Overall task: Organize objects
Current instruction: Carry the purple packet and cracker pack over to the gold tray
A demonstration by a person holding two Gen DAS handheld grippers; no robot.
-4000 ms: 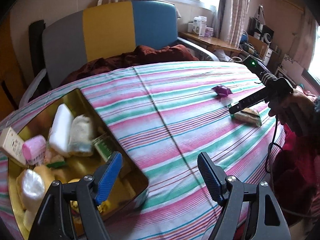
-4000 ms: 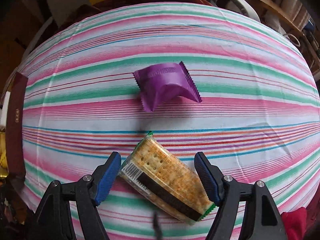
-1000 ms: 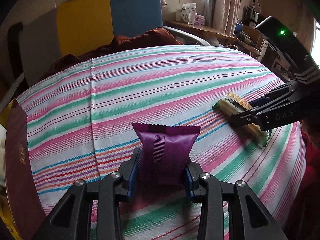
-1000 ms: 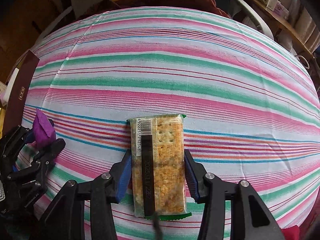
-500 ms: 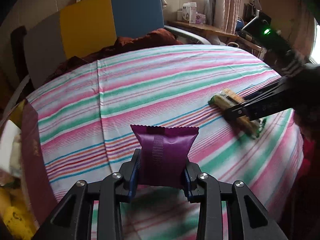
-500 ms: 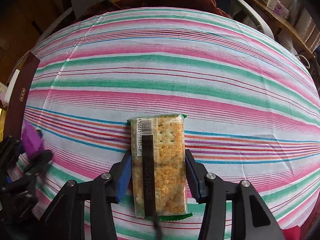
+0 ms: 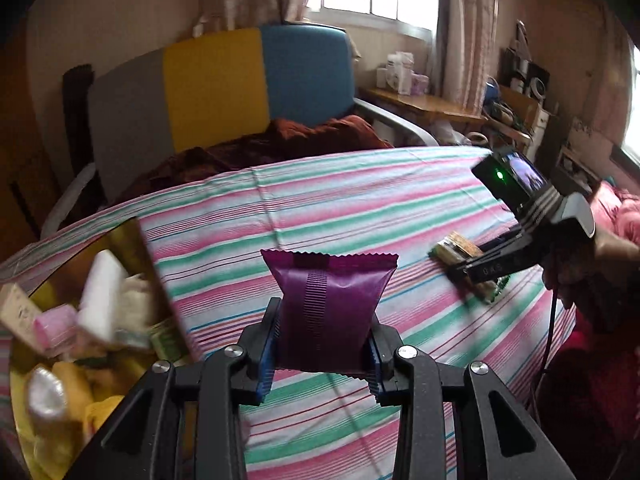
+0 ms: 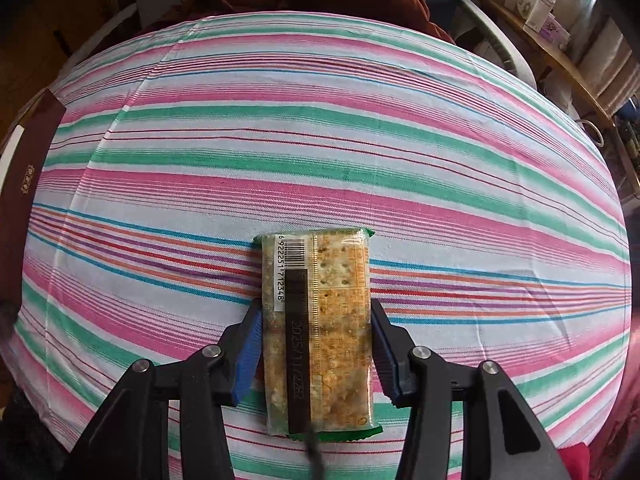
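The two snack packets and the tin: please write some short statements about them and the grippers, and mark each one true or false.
1. The left gripper is shut on the purple packet. True.
2. The cracker packet lies inside the gold tin. False: it lies on the striped cloth, between the right gripper's pads.
3. The tin is empty. False: it holds several wrapped items.
4. The cracker packet shows a barcode. True.

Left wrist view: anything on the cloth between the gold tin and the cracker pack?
Only the purple packet, clamped in the left gripper, crosses that stretch between gold tin and cracker pack; striped cloth otherwise bare.
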